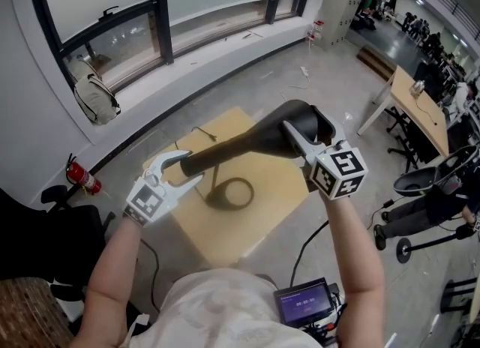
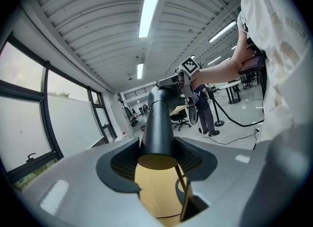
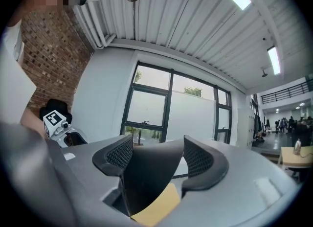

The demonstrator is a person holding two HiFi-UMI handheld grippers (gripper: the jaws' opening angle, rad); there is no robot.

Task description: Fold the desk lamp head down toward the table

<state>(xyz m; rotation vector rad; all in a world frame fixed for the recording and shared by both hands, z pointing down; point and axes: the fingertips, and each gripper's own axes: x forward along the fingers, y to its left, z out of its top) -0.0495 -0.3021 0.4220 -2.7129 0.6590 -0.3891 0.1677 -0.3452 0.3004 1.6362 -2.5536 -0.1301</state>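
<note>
Two tongs (image 1: 187, 168) (image 1: 298, 133) on matte black tubular lamp (image 1: 234, 151)

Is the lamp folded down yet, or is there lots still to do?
Not yet. Done: both grippers have hold. In hand: the left gripper clamps the lamp arm, the right gripper clamps the lamp head, which is up above the table. Left: tip the head down toward the tabletop.
</note>
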